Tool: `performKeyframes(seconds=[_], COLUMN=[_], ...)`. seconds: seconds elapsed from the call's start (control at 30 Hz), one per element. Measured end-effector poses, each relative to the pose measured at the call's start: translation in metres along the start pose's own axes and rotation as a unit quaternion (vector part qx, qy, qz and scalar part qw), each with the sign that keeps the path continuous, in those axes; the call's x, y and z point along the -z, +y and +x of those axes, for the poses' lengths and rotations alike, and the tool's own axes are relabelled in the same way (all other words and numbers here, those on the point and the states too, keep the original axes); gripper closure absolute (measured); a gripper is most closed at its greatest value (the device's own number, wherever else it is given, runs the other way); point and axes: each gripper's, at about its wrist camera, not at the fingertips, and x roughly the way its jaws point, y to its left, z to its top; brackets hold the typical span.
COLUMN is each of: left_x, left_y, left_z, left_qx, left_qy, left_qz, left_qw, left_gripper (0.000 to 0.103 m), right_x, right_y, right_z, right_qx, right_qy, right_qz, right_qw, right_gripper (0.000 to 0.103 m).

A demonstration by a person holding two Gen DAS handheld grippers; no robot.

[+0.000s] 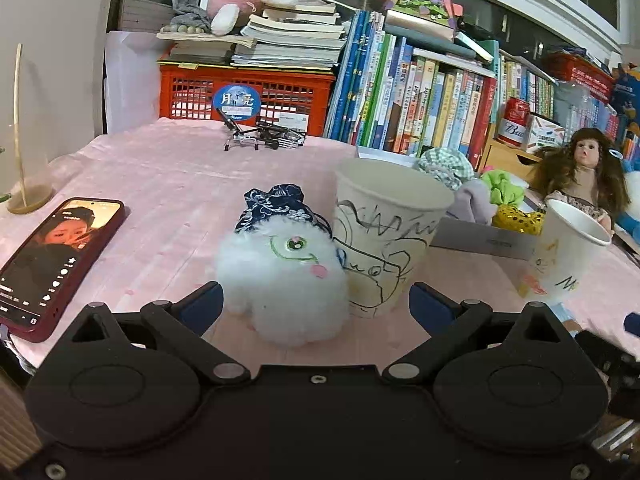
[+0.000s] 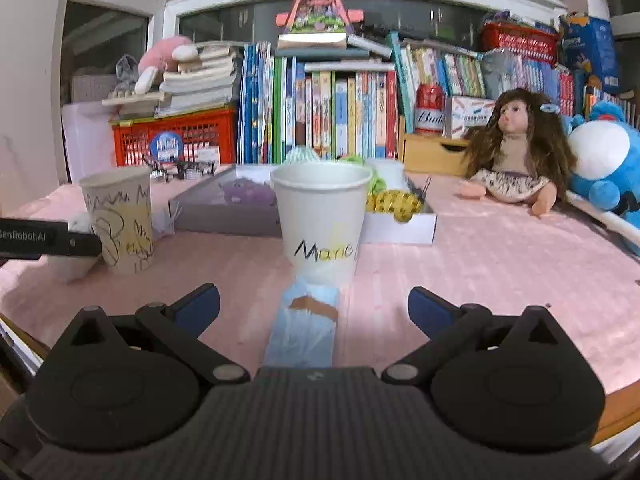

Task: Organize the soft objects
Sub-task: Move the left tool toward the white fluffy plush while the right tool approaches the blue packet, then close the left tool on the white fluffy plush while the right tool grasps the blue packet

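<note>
A white fluffy plush point(image 1: 282, 280) with a blue floral cloth point(image 1: 276, 206) on top lies on the pink tablecloth, between the fingers of my open left gripper point(image 1: 316, 306). A scribbled paper cup point(image 1: 384, 240) stands just right of it. My open right gripper point(image 2: 314, 306) faces a white paper cup marked "Mare" point(image 2: 322, 224), with a light blue fabric piece point(image 2: 306, 328) lying between its fingers. A shallow box point(image 2: 400, 226) behind holds scrunchies: yellow point(image 2: 394, 202), green point(image 1: 502, 188), purple point(image 2: 244, 192).
A phone point(image 1: 52, 260) lies at the left table edge. A doll point(image 2: 516, 152) and blue plush point(image 2: 608, 164) sit at the right. Books point(image 2: 320, 112), a red crate point(image 1: 244, 92), a red can point(image 2: 430, 110) and a small drone point(image 1: 264, 138) line the back.
</note>
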Motion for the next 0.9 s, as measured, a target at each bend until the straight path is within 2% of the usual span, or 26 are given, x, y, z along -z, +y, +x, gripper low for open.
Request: performKeyframes(seconds=[0.33, 0.77, 0.9], left_x=[0.001, 0.004, 0.006], left_y=[0.001, 0.0, 0.0], left_z=[0.011, 0.018, 0.017], left_qx=[-0.008, -0.011, -0.013], left_qy=[-0.003, -0.004, -0.007], left_qz=[-0.006, 0.0, 0.003], left_qw=[0.9999, 0.9999, 0.9999], left_gripper=[0.008, 0.01, 0.014], right_x=[0.005, 0.012, 0.013], right_y=[0.007, 0.007, 0.01], right_z=[0.01, 0.02, 0.019], right_qx=[-0.007, 0.0, -0.001], right_qy=[0.018, 0.037, 0.032], right_qz=[-0.009, -0.004, -0.01], right_qw=[1.0, 0.999, 0.999], right_gripper=[0.001, 0.01, 0.014])
